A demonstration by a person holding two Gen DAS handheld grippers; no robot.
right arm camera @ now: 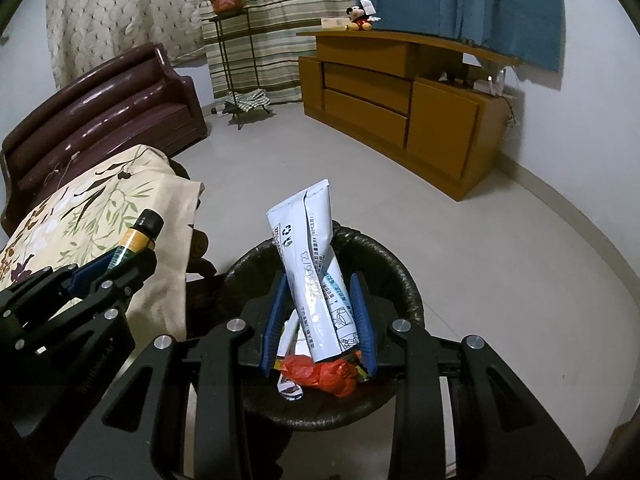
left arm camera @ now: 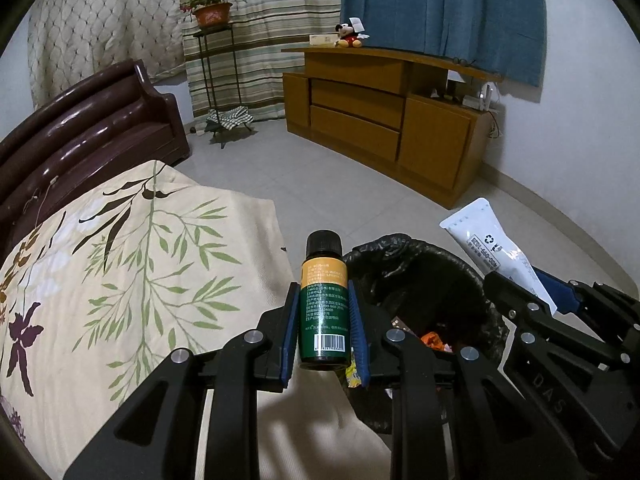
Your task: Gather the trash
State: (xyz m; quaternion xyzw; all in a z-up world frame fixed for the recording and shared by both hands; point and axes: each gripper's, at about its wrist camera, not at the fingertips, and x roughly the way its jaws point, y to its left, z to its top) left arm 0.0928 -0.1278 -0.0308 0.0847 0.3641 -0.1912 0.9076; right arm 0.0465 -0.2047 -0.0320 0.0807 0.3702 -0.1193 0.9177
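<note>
left gripper (left arm camera: 322,312) – clamped on green bottle (left arm camera: 323,304); right gripper (right arm camera: 320,316) – clamped on white tube (right arm camera: 316,264), above black-lined bin (right arm camera: 404,280).

- Pale tiled floor (left arm camera: 280,176), with a light skirting along the white wall (left arm camera: 580,120).
- Wooden cabinet (left arm camera: 380,120) against the wall, a plush toy (left arm camera: 351,36) on top, blue curtain (left arm camera: 440,8) behind.
- Striped curtain (left arm camera: 260,40) and a patterned cream curtain (left arm camera: 104,20) to its left.
- Potted plant (left arm camera: 211,10) on a thin metal stand (left arm camera: 218,80).
- Dark brown sofa (left arm camera: 88,128) at left, beside a leaf-print cloth (left arm camera: 120,280).
</note>
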